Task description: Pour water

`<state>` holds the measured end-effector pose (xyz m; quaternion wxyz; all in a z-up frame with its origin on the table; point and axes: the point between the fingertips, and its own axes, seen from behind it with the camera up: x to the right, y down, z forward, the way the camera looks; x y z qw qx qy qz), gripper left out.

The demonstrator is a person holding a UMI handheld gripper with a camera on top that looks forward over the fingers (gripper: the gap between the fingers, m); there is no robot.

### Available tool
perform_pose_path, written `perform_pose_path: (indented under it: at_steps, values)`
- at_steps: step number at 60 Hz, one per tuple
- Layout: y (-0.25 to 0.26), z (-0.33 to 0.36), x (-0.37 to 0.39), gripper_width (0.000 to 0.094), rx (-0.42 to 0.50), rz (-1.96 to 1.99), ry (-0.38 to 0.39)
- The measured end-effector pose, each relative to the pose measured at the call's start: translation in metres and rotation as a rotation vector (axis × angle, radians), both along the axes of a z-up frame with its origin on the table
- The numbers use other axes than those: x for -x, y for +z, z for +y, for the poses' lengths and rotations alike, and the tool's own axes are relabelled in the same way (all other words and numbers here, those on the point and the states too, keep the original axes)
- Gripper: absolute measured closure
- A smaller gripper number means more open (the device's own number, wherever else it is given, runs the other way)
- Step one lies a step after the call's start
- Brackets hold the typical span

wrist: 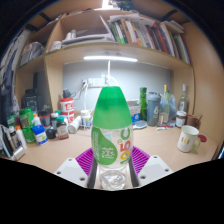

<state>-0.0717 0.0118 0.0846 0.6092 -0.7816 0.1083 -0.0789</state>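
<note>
Your gripper (113,176) has its fingers pinching the green bottle (110,135) low on its body. Its thin plastic likely flexes and slips, so squeeze gently.

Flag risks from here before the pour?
1. The gripper holds the green bottle low on its body, so the tall part above may tip or slip when tilted.
2. No receiving vessel shows near the fingers; the white mug stands well off beside the bottle.
3. Cluttered small bottles behind could get knocked.
</note>
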Motion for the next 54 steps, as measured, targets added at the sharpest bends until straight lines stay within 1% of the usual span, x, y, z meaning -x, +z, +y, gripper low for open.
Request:
perform_pose_path:
  at_steps: [1,3,6,11,12,18,23,27,32,38,42,48,54]
  values:
    - [0.001,0.0,-0.002,0.044,-0.014,-0.002,-0.005]
    - [0.0,0.002,-0.002,0.0477,-0.011,-0.013,-0.015]
    - [0.001,0.004,0.001,0.0485,-0.005,-0.024,-0.006]
    - [-0.002,0.007,0.006,0.0518,0.019,-0.032,0.042]
    - [-0.002,0.008,0.007,0.055,0.026,-0.027,0.052]
    - [-0.003,0.012,0.007,0.0562,0.08,0.044,0.108]
    - [0.025,0.018,-0.008,0.0561,0.068,0.079,0.156]
    - [0.066,0.024,-0.029,0.0561,0.011,0.14,0.173]
    - [0.112,0.029,-0.067,0.0563,-0.047,0.328,0.162]
    - [0.135,0.028,-0.109,0.0564,-0.077,0.719,0.12]
    - [0.137,0.029,-0.132,0.0565,-0.077,0.977,0.109]
    - [0.122,0.025,-0.148,0.0565,-0.049,1.299,0.099]
    - [0.109,0.023,-0.162,0.0563,-0.073,1.539,0.062]
